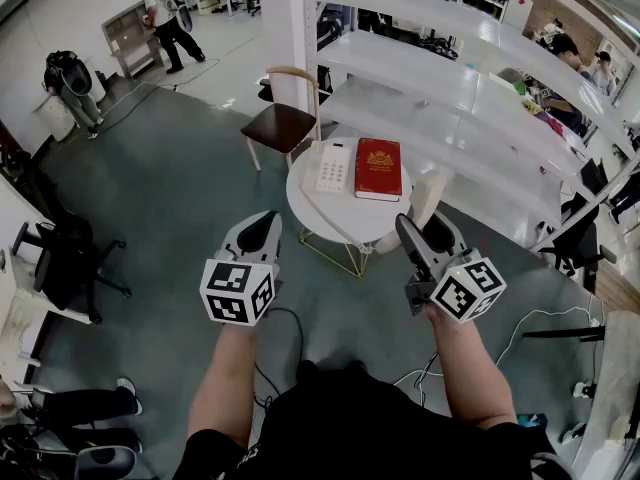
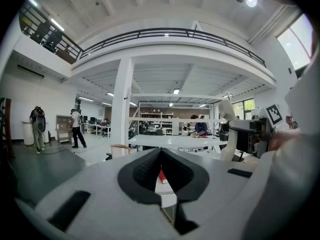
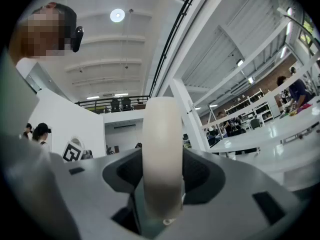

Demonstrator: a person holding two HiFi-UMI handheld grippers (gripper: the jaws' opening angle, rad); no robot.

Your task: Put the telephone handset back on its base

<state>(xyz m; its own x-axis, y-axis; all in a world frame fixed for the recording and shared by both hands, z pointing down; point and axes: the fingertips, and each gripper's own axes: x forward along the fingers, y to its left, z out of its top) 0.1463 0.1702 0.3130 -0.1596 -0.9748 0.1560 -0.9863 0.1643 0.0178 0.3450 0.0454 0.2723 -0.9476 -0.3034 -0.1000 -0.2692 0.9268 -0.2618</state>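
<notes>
Nearest the camera, the left tongs point(image 1: 265, 226) are closed, tips together, with nothing between them. The right tongs point(image 1: 425, 236) are clamped on the cream handset point(image 1: 430, 196), which stands upright, raised just off the right edge of the round white counter point(image 1: 345, 218).

On the counter, the telephone base point(image 1: 330, 166) lies at the left with its cradle bare. A red book point(image 1: 378, 168) lies just beside it on the right, between the base and the handset. The left tongs hover short of the counter's near left edge.

Behind the counter stands a wooden chair point(image 1: 283, 123). White shelving point(image 1: 450, 83) runs along the right, close to the counter's far side. A black office chair point(image 1: 65, 258) stands well apart at the left. Two people point(image 1: 165, 23) stand at the far end of the floor.

View differences:
- Only the head view shows the base and the full counter top.
- The left gripper view shows the left tongs point(image 2: 160, 156) meeting at the tips. Below them, a sliver of the book point(image 2: 162, 176) and the counter edge point(image 2: 167, 196) are visible. At the right, the handset point(image 2: 227, 121) shows from the side.
- The right gripper view shows the right tongs point(image 3: 162, 176) pressed on both sides of the handset point(image 3: 162, 144). Beyond it are only ceiling, balcony rail and shelving.
</notes>
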